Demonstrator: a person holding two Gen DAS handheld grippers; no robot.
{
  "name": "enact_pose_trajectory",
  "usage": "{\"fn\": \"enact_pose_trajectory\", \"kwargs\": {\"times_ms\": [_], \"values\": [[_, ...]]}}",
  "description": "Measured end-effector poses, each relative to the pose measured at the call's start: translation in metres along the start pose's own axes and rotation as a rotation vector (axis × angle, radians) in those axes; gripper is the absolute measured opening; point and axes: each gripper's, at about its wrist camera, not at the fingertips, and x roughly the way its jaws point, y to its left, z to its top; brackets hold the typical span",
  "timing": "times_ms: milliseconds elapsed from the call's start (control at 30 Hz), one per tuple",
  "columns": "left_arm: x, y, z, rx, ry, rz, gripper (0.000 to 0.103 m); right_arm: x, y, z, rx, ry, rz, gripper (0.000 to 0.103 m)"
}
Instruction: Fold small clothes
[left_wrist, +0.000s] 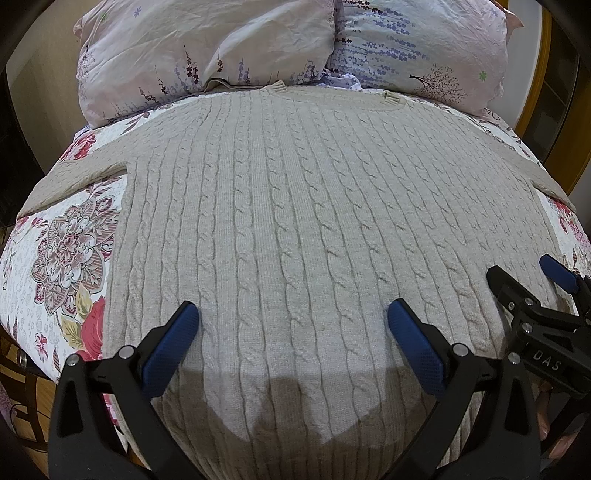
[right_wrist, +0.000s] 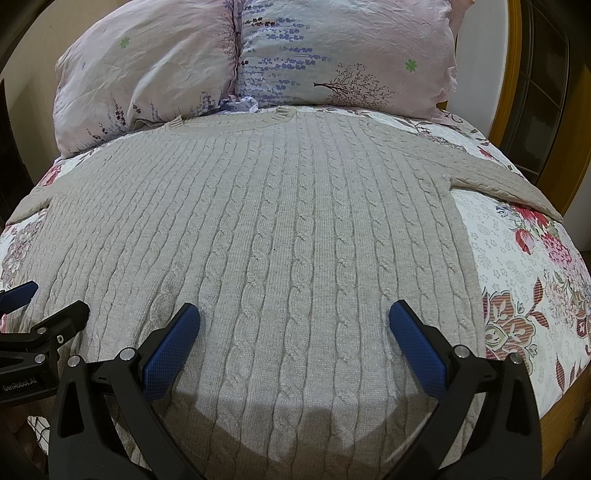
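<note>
A beige cable-knit sweater (left_wrist: 295, 206) lies flat on the bed, collar at the far end by the pillows, sleeves spread to both sides. It also fills the right wrist view (right_wrist: 280, 229). My left gripper (left_wrist: 293, 321) is open and empty, hovering over the sweater's lower left part. My right gripper (right_wrist: 294, 321) is open and empty over the lower right part. The right gripper also shows at the right edge of the left wrist view (left_wrist: 524, 280); the left gripper shows at the left edge of the right wrist view (right_wrist: 44, 302).
A floral bedspread (left_wrist: 66, 236) covers the bed, seen also in the right wrist view (right_wrist: 524, 280). Two pale pink pillows (left_wrist: 207, 48) (right_wrist: 332, 51) lean at the head. A wooden bed frame (right_wrist: 554, 413) edges the right side.
</note>
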Motion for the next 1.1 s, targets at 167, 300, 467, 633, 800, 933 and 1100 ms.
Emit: {"fn": "enact_pose_trajectory", "kwargs": {"times_ms": [167,300,467,633,800,933,1100], "values": [[0.0000,0.0000,0.0000,0.000,0.000,0.000,0.101,0.0000,0.0000,0.0000,0.000,0.000,0.000,0.102],[0.0000,0.0000,0.0000,0.000,-0.001,0.000,0.101,0.0003,0.0002,-0.0001,0.000,0.000,0.000,0.102],[-0.0001,0.0000,0.0000,0.000,-0.001,0.000,0.101,0.0006,0.0004,-0.0001,-0.001,0.001,0.001,0.102],[-0.0001,0.0001,-0.0002,0.000,-0.001,-0.001,0.101,-0.0014,0.0016,0.0005,-0.010,0.018,0.008,0.102],[0.0003,-0.0008,0.0013,0.000,0.003,0.000,0.101,0.0026,0.0005,0.0052,-0.014,0.032,0.010,0.102],[0.0004,0.0005,0.0017,0.000,0.002,0.001,0.101,0.0006,0.0006,0.0046,-0.024,0.033,0.019,0.102],[0.0005,0.0008,0.0029,-0.001,0.004,0.001,0.101,0.0027,-0.0002,0.0055,-0.028,0.039,0.023,0.102]]}}
